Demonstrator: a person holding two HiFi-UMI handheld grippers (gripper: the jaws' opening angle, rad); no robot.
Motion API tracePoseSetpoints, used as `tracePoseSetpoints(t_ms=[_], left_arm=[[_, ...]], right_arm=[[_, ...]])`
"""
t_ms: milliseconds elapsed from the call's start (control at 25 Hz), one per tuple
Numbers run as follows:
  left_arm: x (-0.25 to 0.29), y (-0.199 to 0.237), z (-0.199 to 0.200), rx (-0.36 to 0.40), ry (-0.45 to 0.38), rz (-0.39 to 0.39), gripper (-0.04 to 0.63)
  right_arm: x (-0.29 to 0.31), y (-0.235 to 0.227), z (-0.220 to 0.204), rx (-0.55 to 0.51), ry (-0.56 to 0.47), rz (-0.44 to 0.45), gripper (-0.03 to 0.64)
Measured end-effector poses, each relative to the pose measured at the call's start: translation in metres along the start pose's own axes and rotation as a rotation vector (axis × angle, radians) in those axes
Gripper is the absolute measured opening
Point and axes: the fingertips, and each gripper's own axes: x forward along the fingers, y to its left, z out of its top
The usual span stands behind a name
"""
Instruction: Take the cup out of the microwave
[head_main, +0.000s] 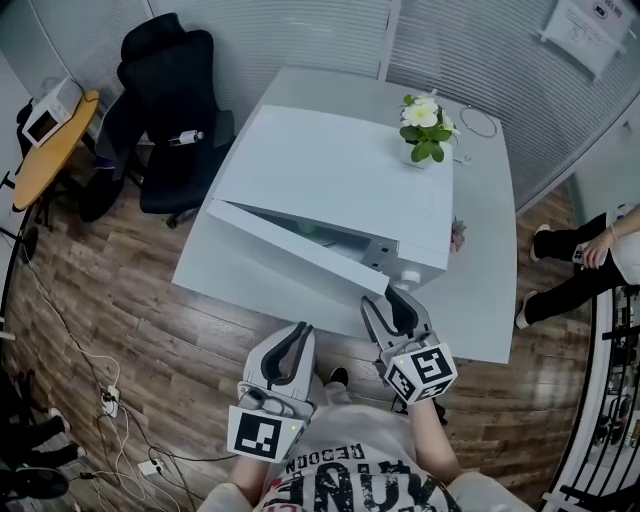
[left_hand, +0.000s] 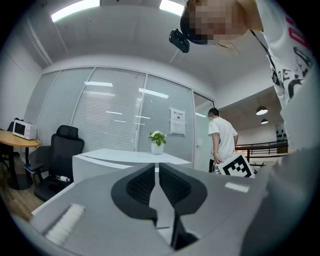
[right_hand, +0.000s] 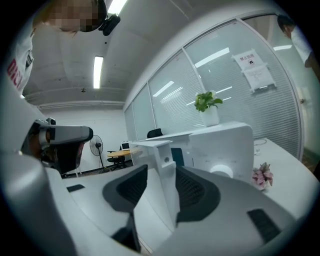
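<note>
- The cup cannot be made out: the microwave interior is hidden behind its partly opened door.
- The right gripper, at the microwave's 5 o'clock, is spread wide, with the door's edge between the jaws, unclamped.
- The left gripper, at 7 o'clock, is nearly closed on nothing.

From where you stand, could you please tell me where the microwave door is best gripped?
Grip the microwave door at its free vertical edge, from the front: it stands ajar, hinged on the left, and that thin edge sits between the right claw's open jaws.
</note>
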Motion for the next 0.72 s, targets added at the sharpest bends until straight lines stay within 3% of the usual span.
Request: tracePoseSetpoints(t_ms=[200, 360, 440, 600, 640, 720], left_arm=[[-0.006, -0.007, 0.005, -0.027, -0.006, 0.011, 0.025], [-0.009, -0.022, 0.033, -0.054, -0.019, 0.005, 0.025], [-0.012, -0.032, 0.04, -0.081, 0.009, -0.001, 0.025], [-0.017, -0.046, 0.049, -0.086, 0.018, -0.015, 0.025], [-0.018, -0.049, 0.05, -0.085, 0.017, -0.016, 0.025], [-0.019, -0.051, 0.052, -0.085, 0.01, -0.016, 0.024]], right_arm=[[-0.003, 0.01, -0.003, 0.013, 0.004, 0.028, 0.146], [-0.015, 0.031, -0.009, 0.045, 0.017, 0.098, 0.146], [-0.025, 0.053, -0.013, 0.058, 0.045, 0.182, 0.146], [-0.052, 0.111, -0.027, 0.012, 0.143, 0.496, 0.146], [-0.056, 0.117, -0.025, 0.003, 0.133, 0.52, 0.146], [-0.059, 0.114, -0.015, -0.003, 0.084, 0.479, 0.146]])
